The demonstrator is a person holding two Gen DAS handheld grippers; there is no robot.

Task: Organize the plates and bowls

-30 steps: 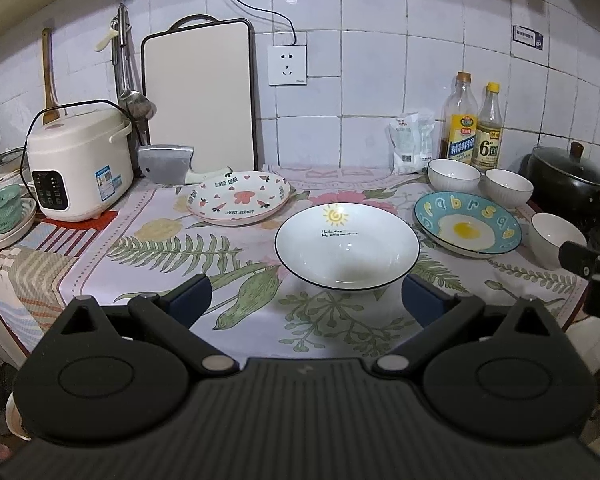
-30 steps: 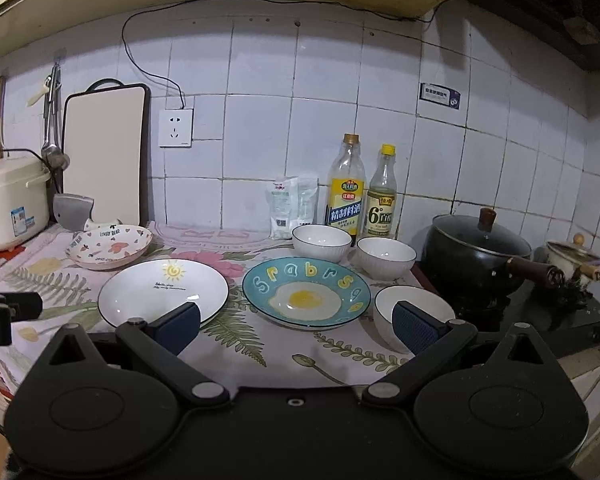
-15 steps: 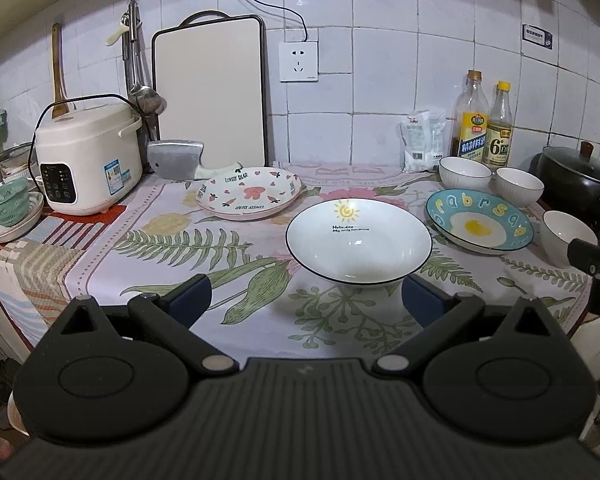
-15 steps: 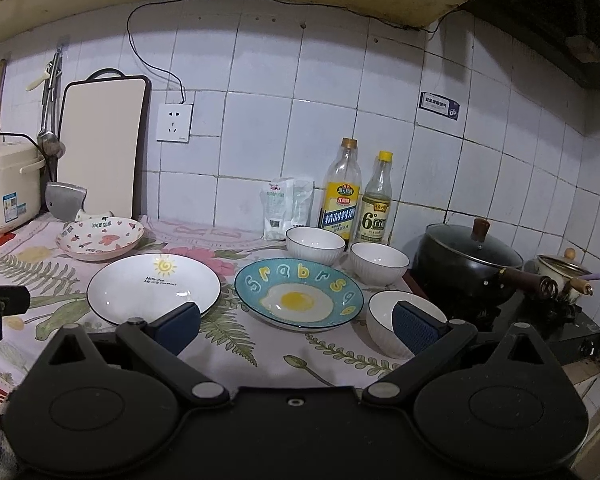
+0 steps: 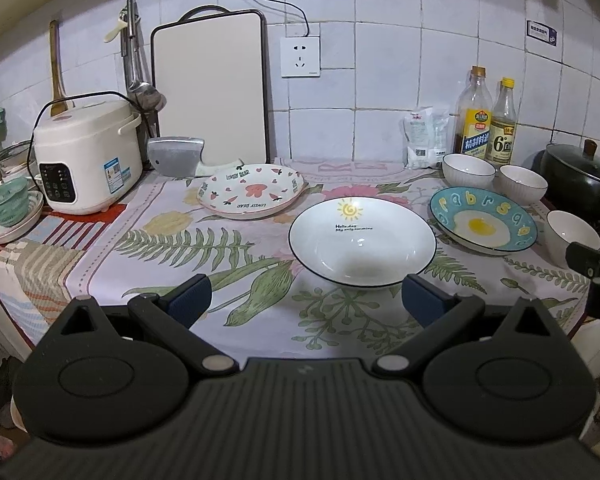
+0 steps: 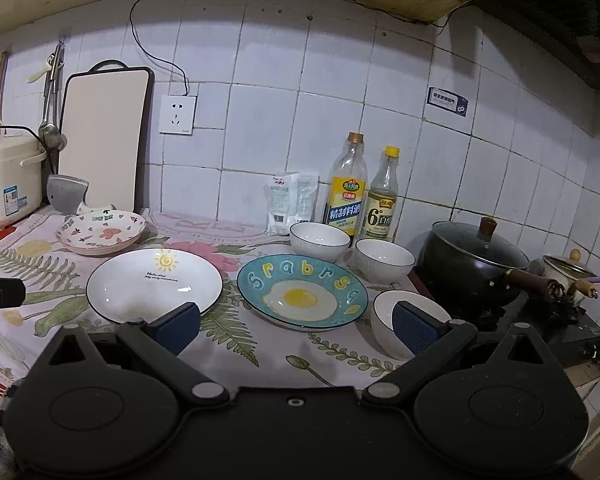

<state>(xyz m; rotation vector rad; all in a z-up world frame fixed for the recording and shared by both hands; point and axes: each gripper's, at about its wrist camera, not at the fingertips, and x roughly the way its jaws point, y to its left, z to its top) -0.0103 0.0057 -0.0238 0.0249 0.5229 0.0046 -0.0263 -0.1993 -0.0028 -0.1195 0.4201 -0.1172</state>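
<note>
On the leaf-print cloth lie three plates: a pink-patterned plate (image 5: 252, 190) (image 6: 102, 232) at the back left, a white sun plate (image 5: 362, 236) (image 6: 154, 282) in the middle, and a blue fried-egg plate (image 5: 482, 220) (image 6: 302, 290) to its right. Three white bowls stand near it: two at the back (image 5: 468, 168) (image 5: 522, 184) (image 6: 320, 240) (image 6: 384, 260) and one at the front right (image 5: 572, 236) (image 6: 384, 316). My left gripper (image 5: 306, 300) is open and empty, just short of the white plate. My right gripper (image 6: 296, 326) is open and empty, in front of the blue plate.
A rice cooker (image 5: 88, 156), cleaver (image 5: 176, 156) and cutting board (image 5: 210, 88) stand at the back left. Two bottles (image 6: 346, 188) and a bag (image 6: 290, 202) stand by the wall. A black pot (image 6: 476, 264) sits on the stove at the right. A green strainer on dishes (image 5: 8, 208) sits far left.
Both views have shifted slightly; the plates appear a little further left in the right wrist view and further right in the left wrist view. Both grippers remain open. Nothing on the counter has moved.
</note>
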